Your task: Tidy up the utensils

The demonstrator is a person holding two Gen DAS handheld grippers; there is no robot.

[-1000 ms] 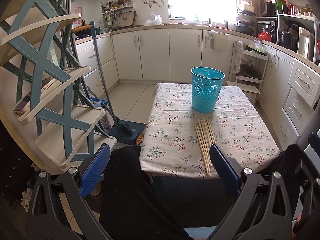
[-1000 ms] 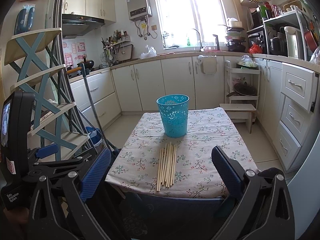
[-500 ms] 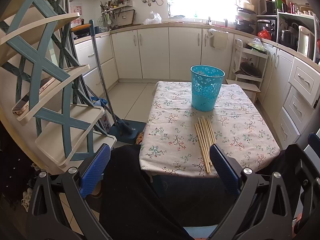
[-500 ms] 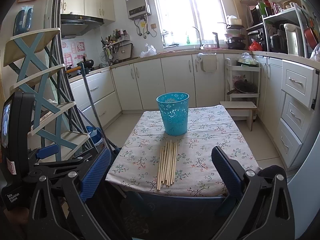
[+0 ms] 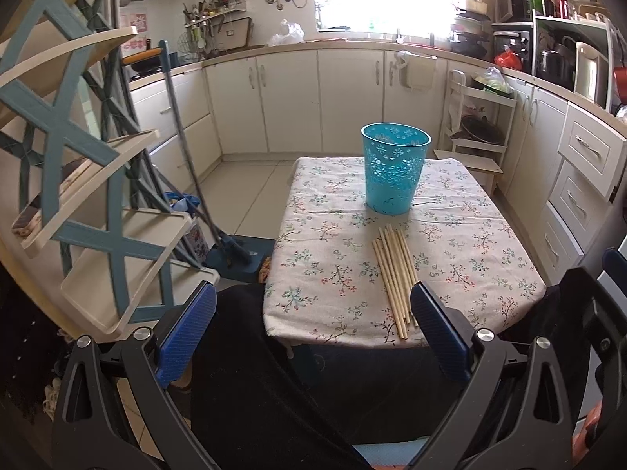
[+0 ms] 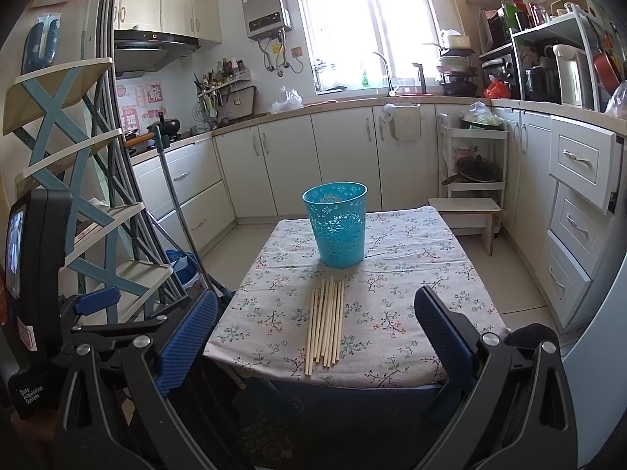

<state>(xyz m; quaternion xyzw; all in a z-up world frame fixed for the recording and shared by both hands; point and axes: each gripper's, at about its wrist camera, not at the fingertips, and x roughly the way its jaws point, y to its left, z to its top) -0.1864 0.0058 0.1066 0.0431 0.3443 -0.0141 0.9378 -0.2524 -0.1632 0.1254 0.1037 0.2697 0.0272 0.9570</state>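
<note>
Both the left claw (image 5: pixel 309 329) and right claw (image 6: pixel 313 333) gape wide, empty. The loose bundle of pale wooden chopsticks (image 6: pixel 325 325) lies at the desk's (image 6: pixel 411 274) 6 o'clock edge, the perforated turquoise plastic basket (image 6: pixel 337 223) at 12. A clumsy pinch could likely scatter sticks off the edge.

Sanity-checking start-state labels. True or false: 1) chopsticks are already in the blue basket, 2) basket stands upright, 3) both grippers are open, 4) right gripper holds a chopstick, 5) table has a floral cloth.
1) False: the chopsticks lie in a bundle on the table, in front of the blue basket.
2) True.
3) True: left gripper and right gripper both have jaws wide apart.
4) False: it holds nothing.
5) True.
</note>
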